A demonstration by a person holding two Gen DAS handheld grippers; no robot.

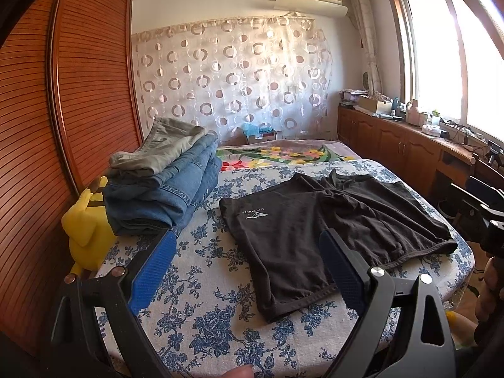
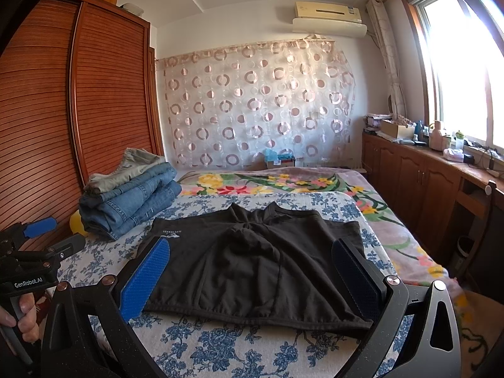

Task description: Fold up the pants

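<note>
A pair of black shorts (image 1: 318,220) with a small white logo lies spread flat on the blue-flowered bed sheet (image 1: 204,283), leg hems towards me. My left gripper (image 1: 249,242) hovers open over the near left leg, nothing between its blue pads. In the right wrist view the same black shorts (image 2: 252,258) fill the middle, and my right gripper (image 2: 252,252) stands open above the near hem, wide enough to span much of the cloth. The left gripper (image 2: 47,233) also shows at the left edge of that view, held by a hand.
A stack of folded jeans and grey trousers (image 1: 163,176) sits on the bed's left side, next to a yellow plush toy (image 1: 85,223). A slatted wooden wardrobe (image 1: 47,126) runs along the left. A low wooden cabinet (image 2: 425,182) under the window lines the right.
</note>
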